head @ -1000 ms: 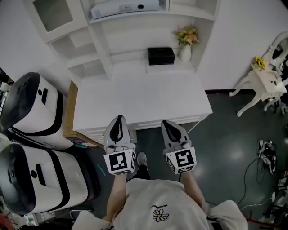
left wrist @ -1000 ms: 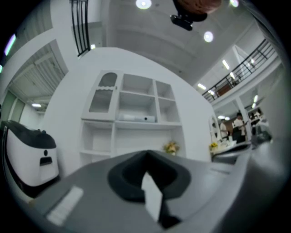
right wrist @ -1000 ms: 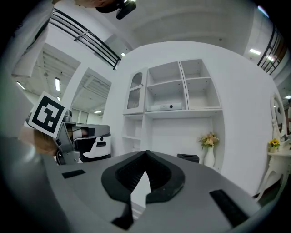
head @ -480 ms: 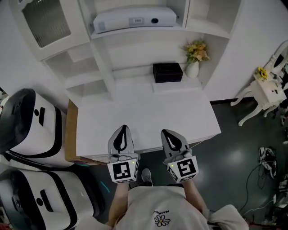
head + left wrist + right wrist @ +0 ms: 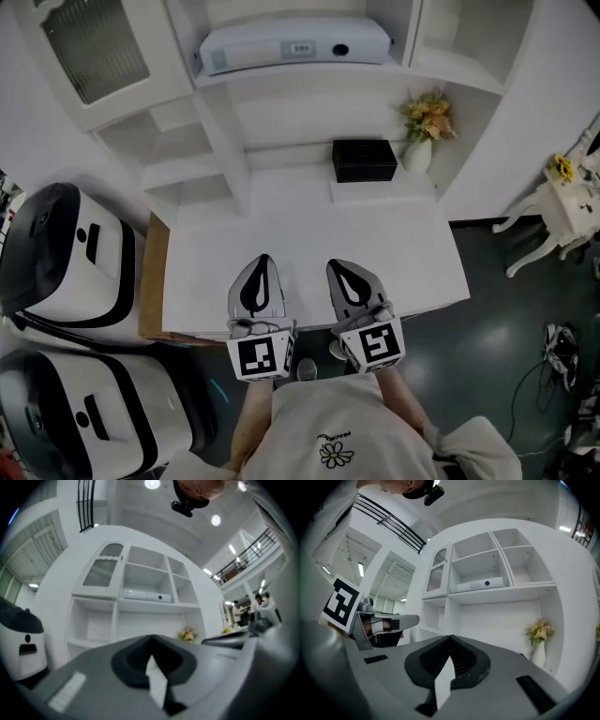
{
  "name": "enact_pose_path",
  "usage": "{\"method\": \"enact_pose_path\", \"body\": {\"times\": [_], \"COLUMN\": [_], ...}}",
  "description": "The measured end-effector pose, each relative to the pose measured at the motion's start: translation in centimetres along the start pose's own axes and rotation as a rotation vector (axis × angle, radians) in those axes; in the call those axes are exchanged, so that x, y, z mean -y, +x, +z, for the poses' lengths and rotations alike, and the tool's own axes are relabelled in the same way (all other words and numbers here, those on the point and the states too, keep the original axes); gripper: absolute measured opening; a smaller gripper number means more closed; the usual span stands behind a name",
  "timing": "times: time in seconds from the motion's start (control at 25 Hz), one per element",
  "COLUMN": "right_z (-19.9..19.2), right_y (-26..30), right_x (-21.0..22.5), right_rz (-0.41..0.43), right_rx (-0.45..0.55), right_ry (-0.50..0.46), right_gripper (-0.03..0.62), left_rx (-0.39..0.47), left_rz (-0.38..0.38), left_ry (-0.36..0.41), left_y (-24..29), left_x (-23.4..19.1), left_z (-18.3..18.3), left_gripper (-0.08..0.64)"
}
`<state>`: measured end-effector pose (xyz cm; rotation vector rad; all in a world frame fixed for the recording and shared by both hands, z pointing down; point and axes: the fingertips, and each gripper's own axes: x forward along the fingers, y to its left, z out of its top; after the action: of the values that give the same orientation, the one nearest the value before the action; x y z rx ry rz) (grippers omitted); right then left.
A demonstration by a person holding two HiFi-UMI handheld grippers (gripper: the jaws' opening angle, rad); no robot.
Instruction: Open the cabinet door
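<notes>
The white cabinet's glass-paned door [image 5: 94, 56] is closed at the hutch's upper left; it also shows in the left gripper view as the arched door [image 5: 104, 571] and in the right gripper view as the door [image 5: 437, 573]. My left gripper [image 5: 262, 260] and right gripper [image 5: 337, 265] hang side by side over the white desk's [image 5: 309, 234] front edge, both pointing at the hutch and far short of the door. Each pair of jaws meets at the tip with nothing between them, as the left gripper [image 5: 151, 639] and right gripper [image 5: 451, 638] show close up.
A black box [image 5: 364, 159] and a flower vase [image 5: 420, 141] stand at the desk's back right. A white device [image 5: 295, 42] lies on the shelf above. Two white-and-black machines [image 5: 56, 253] stand left of the desk, a small white table [image 5: 562, 202] far right.
Both grippers have moved forward from in front of the desk to over its front edge, still side by side and shut. The hutch and its door look nearer.
</notes>
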<state>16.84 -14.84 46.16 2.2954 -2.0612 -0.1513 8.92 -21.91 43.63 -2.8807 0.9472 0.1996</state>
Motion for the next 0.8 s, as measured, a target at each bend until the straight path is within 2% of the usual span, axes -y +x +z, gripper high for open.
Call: {"method": "enact_pose_path", "body": {"times": [0.36,0.64,0.8], "right_z": [0.8,0.7,0.7], "right_y": [2.2,3.4,4.2], "right_x": [2.5,3.4,3.7], "right_rz": [0.088,0.110,0.117], "right_rx": [0.036,0.036,0.041], "right_ry": [-0.028,-0.033,-0.021], "right_gripper": [0.001,0.002,0.000], "left_rx": [0.028,0.026,0.044], "left_rz": [0.115,0.159,0.187], "left_ry": [0.021,0.040,0.023], "left_y": [2.5,3.4,4.0], "left_x": [0.1,-0.6,-1.2], "left_z": [0.9,0.9,1.4], "left_gripper": [0.006,0.006,0.006]}}
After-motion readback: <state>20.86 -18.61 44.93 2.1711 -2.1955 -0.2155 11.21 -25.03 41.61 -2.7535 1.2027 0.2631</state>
